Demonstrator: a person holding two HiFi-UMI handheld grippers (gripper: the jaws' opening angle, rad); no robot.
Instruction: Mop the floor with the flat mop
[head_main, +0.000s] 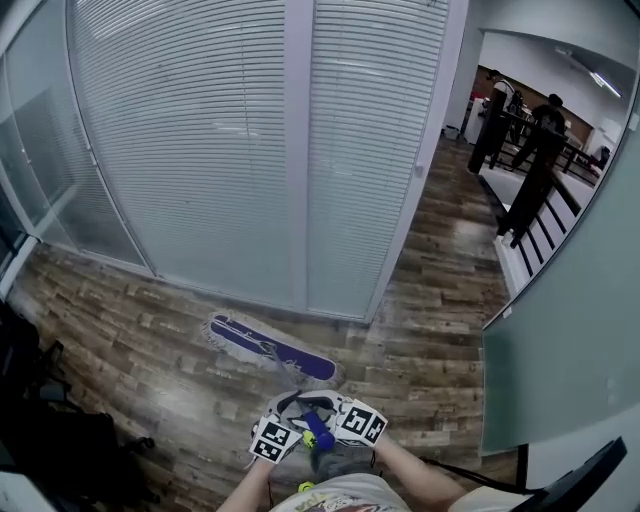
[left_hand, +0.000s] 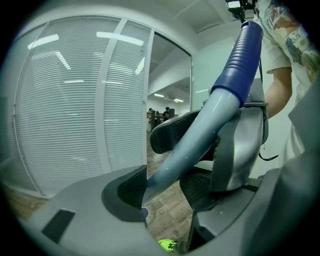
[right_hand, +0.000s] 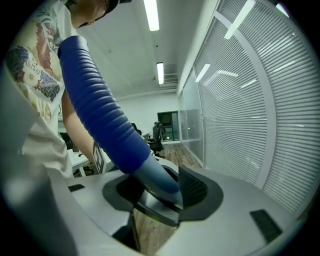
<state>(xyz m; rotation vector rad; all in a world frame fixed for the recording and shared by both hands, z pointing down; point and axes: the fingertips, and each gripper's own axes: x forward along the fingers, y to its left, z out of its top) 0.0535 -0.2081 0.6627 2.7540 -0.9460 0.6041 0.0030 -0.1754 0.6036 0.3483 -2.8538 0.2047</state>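
flat mop head (head_main: 270, 348): purple, lying flat on the wooden floor (head_main: 440, 340), near the corner of the glass wall (head_main: 250, 140) with shut blinds.
mop handle (left_hand: 200, 135): grey shaft with a ribbed blue grip, slanting up toward the person.
left gripper (left_hand: 165, 186): jaws clamped on the grey shaft.
right gripper (right_hand: 160, 189): jaws clamped on the shaft just under the blue grip, close beside the left one.

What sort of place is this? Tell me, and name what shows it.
Probably an office: blind-covered glass partitions, a wood-plank floor, and office chairs further back under ceiling strip lights.
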